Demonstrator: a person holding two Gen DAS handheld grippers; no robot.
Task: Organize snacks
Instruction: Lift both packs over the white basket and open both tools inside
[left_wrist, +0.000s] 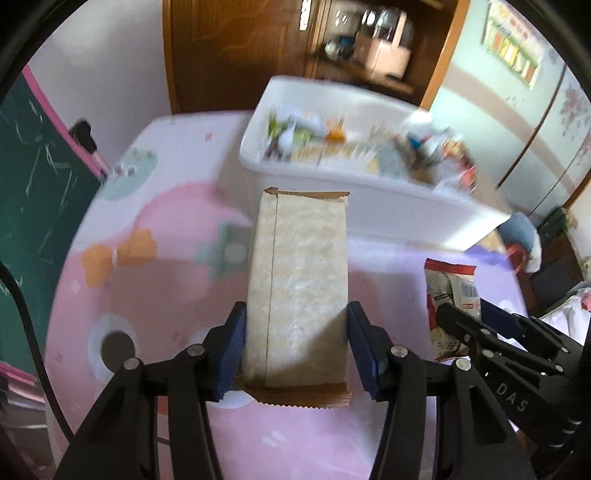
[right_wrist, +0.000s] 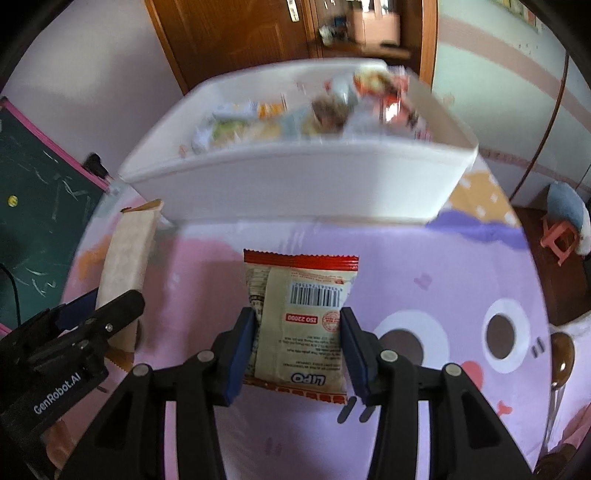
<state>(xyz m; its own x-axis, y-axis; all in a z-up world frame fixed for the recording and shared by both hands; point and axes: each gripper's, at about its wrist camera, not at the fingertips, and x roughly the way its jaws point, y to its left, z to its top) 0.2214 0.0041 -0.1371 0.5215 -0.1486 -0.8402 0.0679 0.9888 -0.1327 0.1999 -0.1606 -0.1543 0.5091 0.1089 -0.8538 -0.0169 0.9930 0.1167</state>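
My left gripper (left_wrist: 295, 347) is shut on a long beige cracker packet (left_wrist: 299, 288) with brown crimped ends, held above the pink cartoon cloth. My right gripper (right_wrist: 297, 350) is shut on a small red-and-cream LIPO snack packet (right_wrist: 303, 325), barcode side up. The white bin (left_wrist: 332, 184) full of mixed snack packets stands just beyond both; it also shows in the right wrist view (right_wrist: 295, 177). In the left wrist view the right gripper (left_wrist: 461, 314) and its packet (left_wrist: 445, 295) are at the right. In the right wrist view the left gripper (right_wrist: 99, 306) and cracker packet (right_wrist: 129, 247) are at the left.
A pink and purple cartoon cloth (right_wrist: 443, 280) covers the table. A green chalkboard with a pink frame (left_wrist: 33, 177) stands at the left. A wooden door and shelf (left_wrist: 258, 48) are behind the bin. A small pink stool (right_wrist: 557, 236) stands on the floor at the right.
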